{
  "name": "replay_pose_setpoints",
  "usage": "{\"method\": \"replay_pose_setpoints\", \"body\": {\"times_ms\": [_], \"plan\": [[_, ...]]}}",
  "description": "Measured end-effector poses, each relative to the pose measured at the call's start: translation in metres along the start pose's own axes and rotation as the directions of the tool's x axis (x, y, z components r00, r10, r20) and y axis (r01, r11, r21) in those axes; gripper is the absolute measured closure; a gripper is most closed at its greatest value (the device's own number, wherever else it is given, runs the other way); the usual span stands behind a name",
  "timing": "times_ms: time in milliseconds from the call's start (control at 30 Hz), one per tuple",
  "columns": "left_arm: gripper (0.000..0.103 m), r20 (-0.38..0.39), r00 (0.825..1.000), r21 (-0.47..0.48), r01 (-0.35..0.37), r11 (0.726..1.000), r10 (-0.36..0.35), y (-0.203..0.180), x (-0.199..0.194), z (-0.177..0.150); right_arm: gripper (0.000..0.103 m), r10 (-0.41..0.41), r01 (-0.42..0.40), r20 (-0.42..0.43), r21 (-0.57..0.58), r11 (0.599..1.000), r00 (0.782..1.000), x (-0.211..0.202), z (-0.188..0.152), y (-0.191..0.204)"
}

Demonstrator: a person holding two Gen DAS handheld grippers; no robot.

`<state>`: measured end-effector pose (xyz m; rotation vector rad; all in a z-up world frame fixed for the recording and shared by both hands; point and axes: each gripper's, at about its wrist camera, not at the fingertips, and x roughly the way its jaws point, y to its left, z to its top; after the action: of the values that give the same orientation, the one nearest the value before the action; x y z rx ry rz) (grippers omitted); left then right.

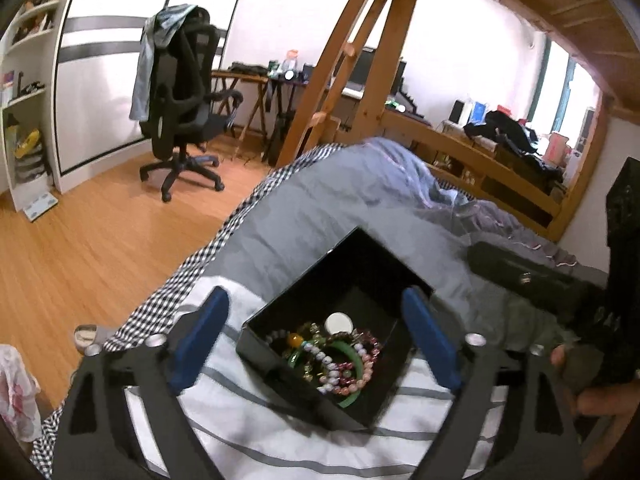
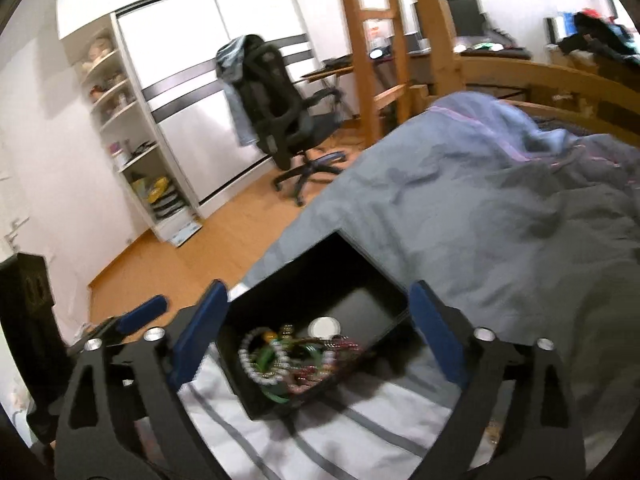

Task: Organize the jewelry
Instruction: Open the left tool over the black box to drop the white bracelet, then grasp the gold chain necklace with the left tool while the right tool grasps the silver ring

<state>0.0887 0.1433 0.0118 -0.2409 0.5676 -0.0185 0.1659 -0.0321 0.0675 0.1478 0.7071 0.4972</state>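
An open black box [image 1: 356, 272] sits on a white striped cloth [image 1: 260, 432] on the bed. Inside it lies a heap of bead bracelets [image 1: 340, 364], a green bangle [image 1: 354, 354] and a white round disc [image 1: 339, 323]. My left gripper [image 1: 316, 336] is open, its blue fingers either side of the box, empty. My right gripper [image 2: 320, 332] is open too, straddling the same box [image 2: 316, 280] with the bracelets [image 2: 288, 360] between its fingers. The other gripper's blue finger [image 2: 142, 314] shows at the left of the right wrist view.
A grey duvet [image 1: 360, 200] covers the bed beyond the box, over a checked sheet [image 1: 188, 280]. The right gripper's dark body [image 1: 560, 288] and a hand are at the right. A black office chair [image 1: 184, 92], shelves [image 1: 24, 92] and a wooden bed frame [image 1: 384, 64] stand across the wooden floor.
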Motion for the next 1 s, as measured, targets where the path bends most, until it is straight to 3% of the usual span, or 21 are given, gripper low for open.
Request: {"method": "replay_pose_setpoints", "body": {"times_ms": [133,233,400,667,833,900,967,1000], "plan": [[0.006,0.0,0.999,0.076,0.054,0.996,-0.054,-0.024,-0.005,-0.001,0.004,-0.118,0.118,0.042,-0.006,0.993,0.992,-0.044,0.001,-0.021],[0.006,-0.023,0.996,0.158,0.084,0.984,-0.081,-0.052,-0.005,-0.006,0.004,-0.232,0.233,0.043,-0.036,0.972,0.972,-0.08,-0.006,-0.039],[0.006,-0.099,0.987,0.3,0.148,0.942,-0.124,-0.106,0.004,-0.021,0.004,-0.352,0.353,0.034,-0.067,0.933,0.935,-0.118,-0.025,-0.065],[0.006,-0.244,0.961,0.433,0.231,0.871,-0.133,-0.162,0.044,-0.06,0.004,-0.401,0.401,-0.023,-0.02,0.916,0.916,-0.127,-0.07,-0.099],[0.007,-0.329,0.93,0.469,0.311,0.827,-0.163,-0.194,0.072,-0.08,0.004,-0.413,0.413,-0.059,-0.009,0.911,0.909,-0.12,-0.096,-0.112],[0.014,-0.35,0.921,0.484,0.334,0.809,-0.17,-0.202,0.081,-0.088,0.016,-0.413,0.414,-0.087,-0.007,0.91,0.907,-0.113,-0.105,-0.116],[0.03,-0.409,0.899,0.497,0.364,0.788,-0.157,-0.209,0.097,-0.1,0.031,-0.4,0.403,-0.133,-0.006,0.915,0.907,-0.104,-0.113,-0.12],[0.034,-0.443,0.883,0.492,0.384,0.782,-0.155,-0.209,0.104,-0.105,0.032,-0.401,0.405,-0.151,-0.005,0.914,0.903,-0.101,-0.117,-0.121]]}}
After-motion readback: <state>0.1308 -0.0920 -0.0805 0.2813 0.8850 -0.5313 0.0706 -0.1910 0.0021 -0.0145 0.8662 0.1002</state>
